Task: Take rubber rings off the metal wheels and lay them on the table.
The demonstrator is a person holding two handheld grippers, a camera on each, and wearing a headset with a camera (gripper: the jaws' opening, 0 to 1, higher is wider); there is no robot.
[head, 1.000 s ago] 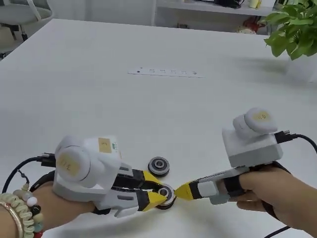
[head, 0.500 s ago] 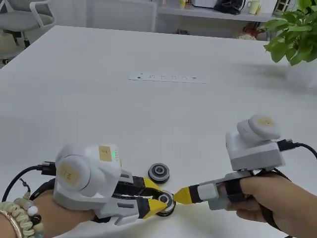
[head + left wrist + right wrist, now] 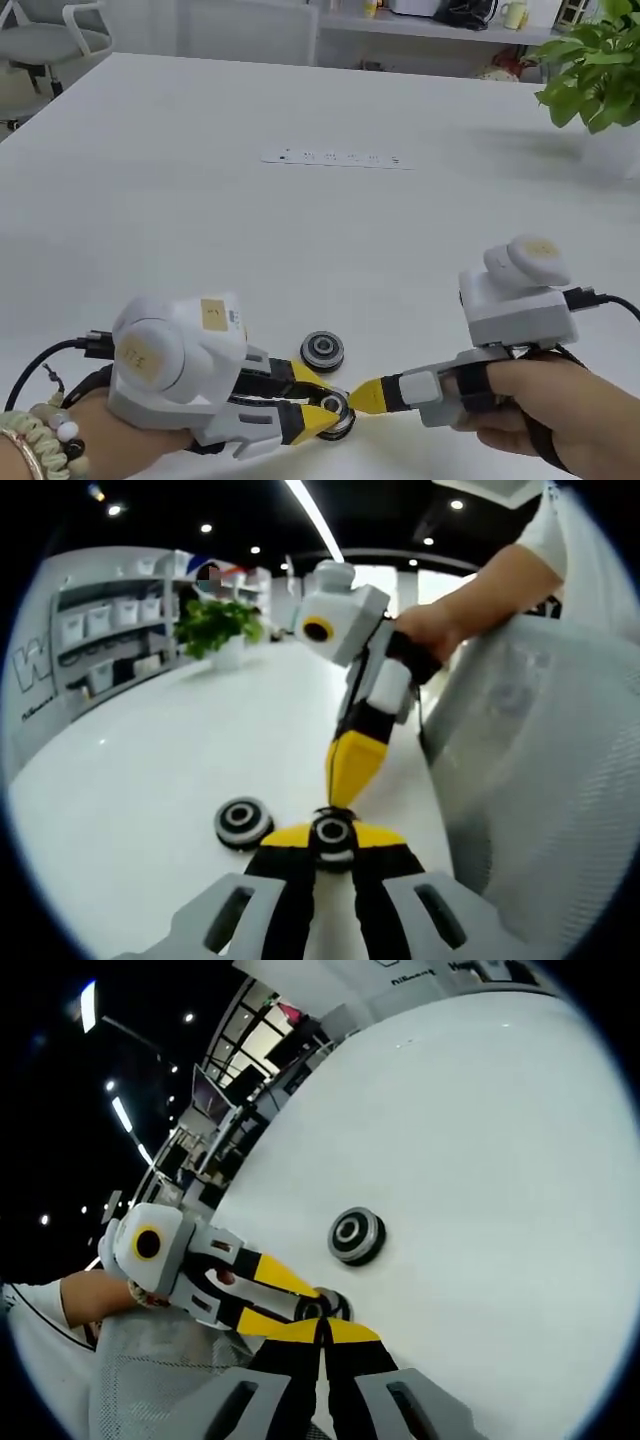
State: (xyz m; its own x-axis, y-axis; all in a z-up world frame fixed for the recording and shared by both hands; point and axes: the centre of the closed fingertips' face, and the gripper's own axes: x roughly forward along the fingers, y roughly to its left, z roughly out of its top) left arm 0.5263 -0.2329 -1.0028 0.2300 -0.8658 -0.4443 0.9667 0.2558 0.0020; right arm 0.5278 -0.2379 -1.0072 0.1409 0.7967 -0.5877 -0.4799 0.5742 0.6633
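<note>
— White tabletop [image 3: 200, 200] is being backed by office shelving and a plant [image 3: 592, 62]. How are the tongs being held?

— One metal wheel [image 3: 338, 409] is being gripped by the left tongs [image 3: 320, 404], close to the tabletop's near edge. The right tongs [image 3: 358, 397] are being pressed closed, tips against that wheel's rim. Whether its rubber ring is being nipped cannot be told. A second wheel [image 3: 322, 349] is being left lying just beyond.

— What is being risked?

— If the ring is being stretched, it could slip the narrow tips and snap back. The wheel could also be twisted free and sent rolling off the edge.

— Is anything being read?

— Yellow stickers [image 3: 212, 313] and a marked strip [image 3: 335, 157] are being seen, but nothing on them is legible.
</note>
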